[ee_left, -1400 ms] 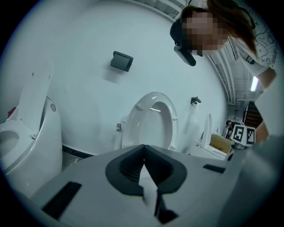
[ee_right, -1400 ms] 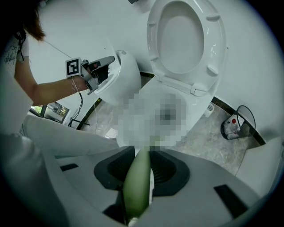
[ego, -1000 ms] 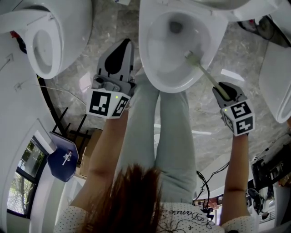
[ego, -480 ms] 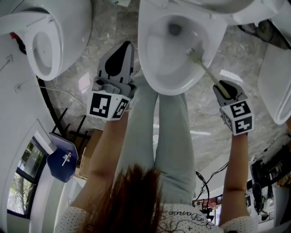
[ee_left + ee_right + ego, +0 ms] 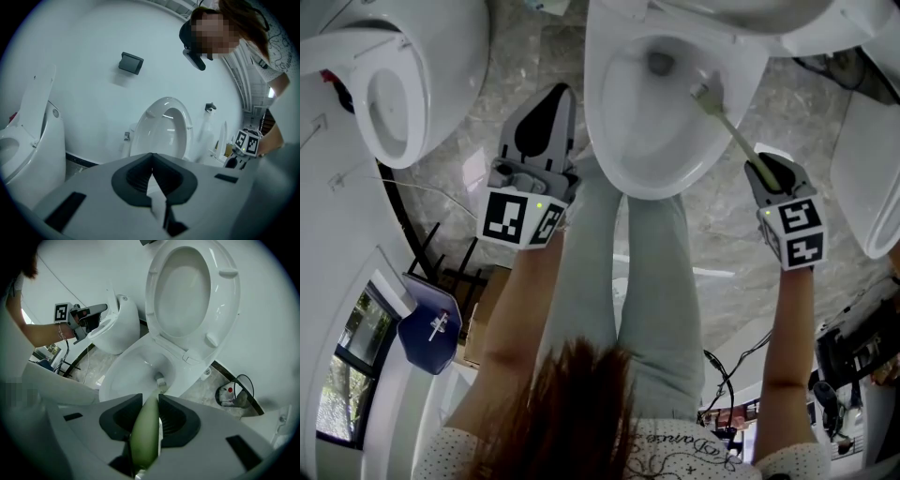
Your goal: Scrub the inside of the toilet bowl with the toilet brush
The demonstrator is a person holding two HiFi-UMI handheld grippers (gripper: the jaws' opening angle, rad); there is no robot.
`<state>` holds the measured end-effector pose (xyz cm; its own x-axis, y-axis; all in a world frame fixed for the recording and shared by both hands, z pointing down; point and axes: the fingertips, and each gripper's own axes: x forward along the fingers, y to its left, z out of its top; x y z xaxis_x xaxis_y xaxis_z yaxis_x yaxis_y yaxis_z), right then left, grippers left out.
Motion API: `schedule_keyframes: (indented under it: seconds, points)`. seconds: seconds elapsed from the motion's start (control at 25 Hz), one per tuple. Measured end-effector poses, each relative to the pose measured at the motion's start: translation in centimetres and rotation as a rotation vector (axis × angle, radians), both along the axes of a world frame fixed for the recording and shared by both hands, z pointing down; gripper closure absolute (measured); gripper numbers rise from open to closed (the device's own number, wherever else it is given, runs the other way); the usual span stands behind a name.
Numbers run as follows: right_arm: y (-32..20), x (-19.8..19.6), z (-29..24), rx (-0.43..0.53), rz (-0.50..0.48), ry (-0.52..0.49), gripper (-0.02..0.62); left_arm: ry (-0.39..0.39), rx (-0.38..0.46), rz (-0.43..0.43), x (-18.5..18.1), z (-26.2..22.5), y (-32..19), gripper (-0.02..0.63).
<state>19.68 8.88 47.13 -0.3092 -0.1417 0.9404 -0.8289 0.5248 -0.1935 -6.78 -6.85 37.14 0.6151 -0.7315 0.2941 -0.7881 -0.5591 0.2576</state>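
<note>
The toilet brush [image 5: 729, 129] was gripped by the right claw [image 5: 761, 169], whose jaws were closed on the green handle [image 5: 145, 437] (this was plain in the right gripper view). Over the last 1 s the bristle head [image 5: 701, 92] had been carried from the middle right of the toilet bowl [image 5: 598, 112] toward the upper right of its inner wall, nearer the drain [image 5: 659, 61]. The right claw itself had been lifted slightly toward the top of the frame. The change was judged to be 1 upward stroke of the scrub, so the right wall was being worked while the left wall seemingly remained to be covered. The left claw [image 5: 553, 94] had been kept where it was, left of the bowl, with its jaws brought together on nothing.
</note>
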Motion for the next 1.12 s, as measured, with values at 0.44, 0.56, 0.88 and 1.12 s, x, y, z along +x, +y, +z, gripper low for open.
schedule_keyframes:
  seconds: [0.44,0.56,0.88,1.12]
  points:
    - [-2.0,0.7,0.2,0.043,0.017,0.008,0.477,-0.002,-0.009,-0.002,0.1,0.1,-0.8,0.604]
    - [-2.5,0.6,0.3,0.056,0.022,0.015,0.477,-0.002,-0.010,0.000,0.2,0.2,-0.9,0.604]
    - [-4.4,0.8,0.6,0.091,0.050,0.015,0.477,-0.007,-0.011,-0.009,-0.3,0.2,-1.3,0.604]
    - [-5.2,1.2,0.6,0.112,0.122,-0.007,0.477,-0.004,-0.010,-0.019,-0.6,0.1,-1.5,0.603]
